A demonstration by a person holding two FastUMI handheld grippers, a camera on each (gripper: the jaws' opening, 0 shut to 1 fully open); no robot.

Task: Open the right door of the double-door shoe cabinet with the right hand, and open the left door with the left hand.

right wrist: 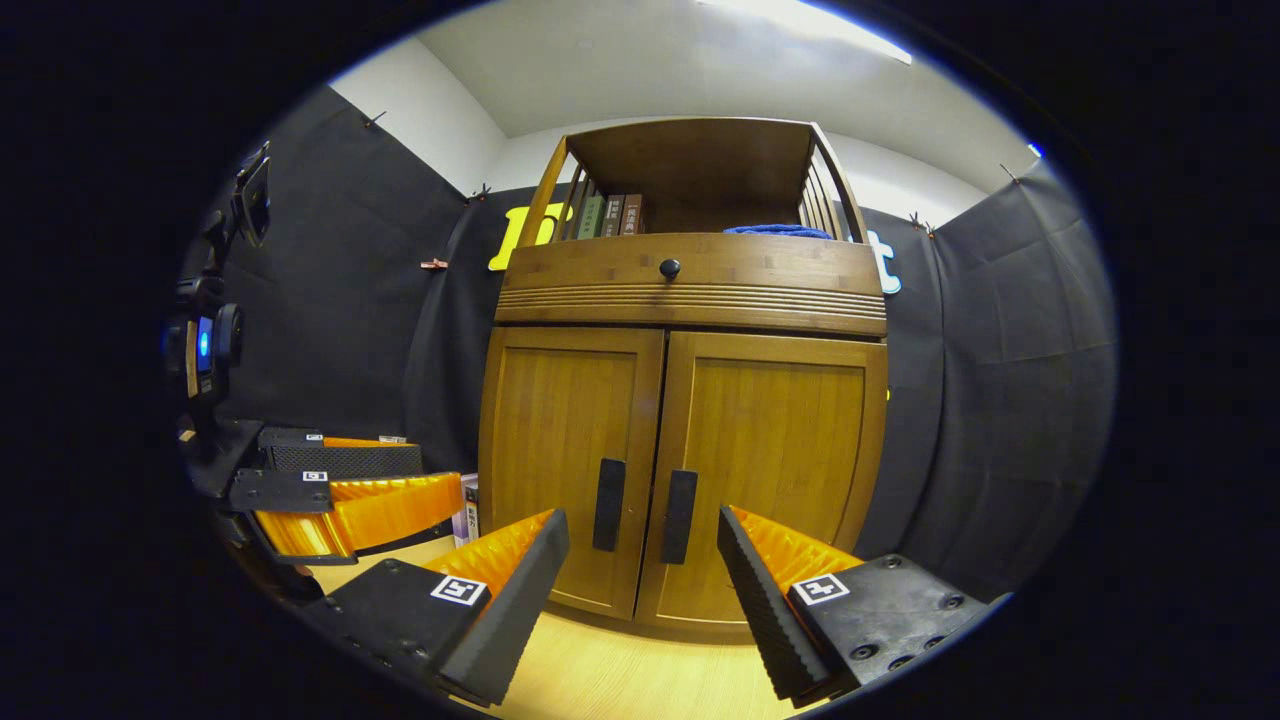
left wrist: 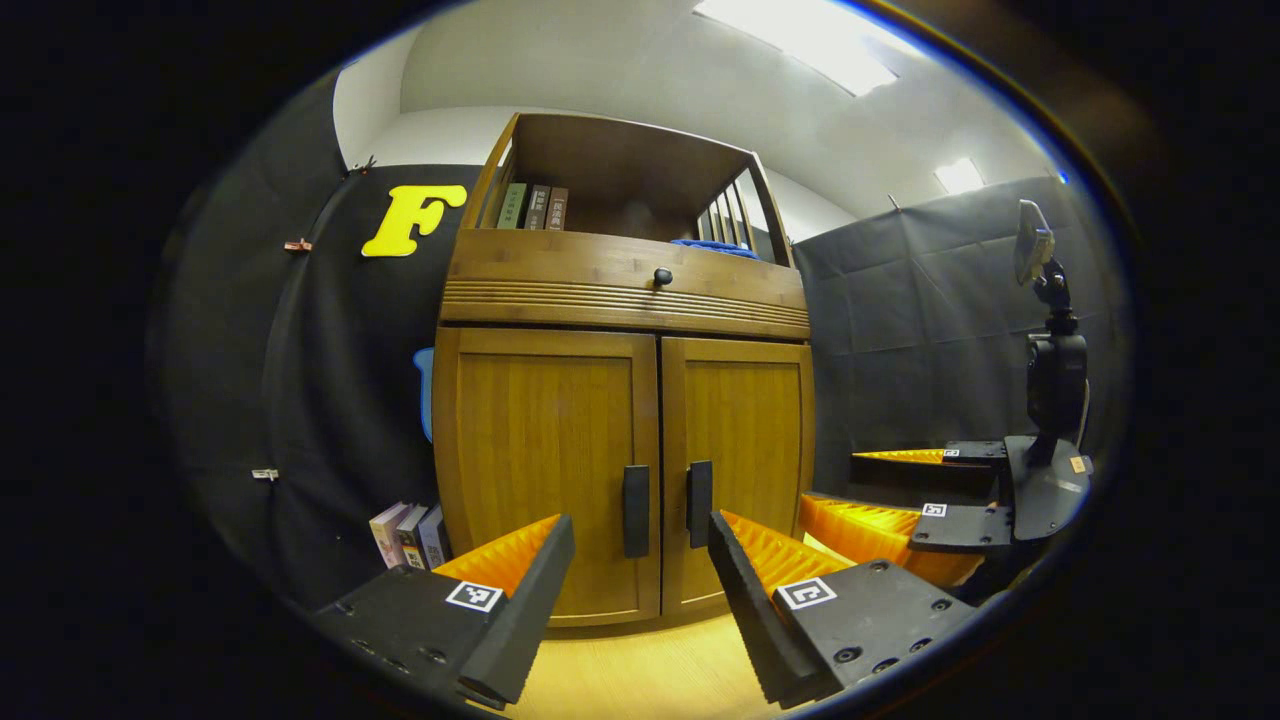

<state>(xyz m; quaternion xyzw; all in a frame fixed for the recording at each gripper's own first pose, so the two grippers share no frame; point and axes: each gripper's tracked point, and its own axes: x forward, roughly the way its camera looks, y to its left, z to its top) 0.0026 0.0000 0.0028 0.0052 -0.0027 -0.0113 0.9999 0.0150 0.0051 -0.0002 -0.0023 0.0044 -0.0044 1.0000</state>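
Before cabinet [right wrist: 680,400], both doors sitting closed. Right gripper [right wrist: 640,600] and left gripper [left wrist: 640,610] hovering, jaws spread, holding nothing. Rigid wood doors likely swinging lightly; grip vertical right handle [right wrist: 679,516], left handle [left wrist: 636,510].

Pale wooden floor [left wrist: 640,670] bearing the shoe cabinet [left wrist: 620,400], both doors shut. Leaning on that floor just left of the cabinet, a few books [left wrist: 408,535]. On the cabinet's open top shelf [right wrist: 690,215], upright books [right wrist: 610,215] and blue cloth [right wrist: 778,231].
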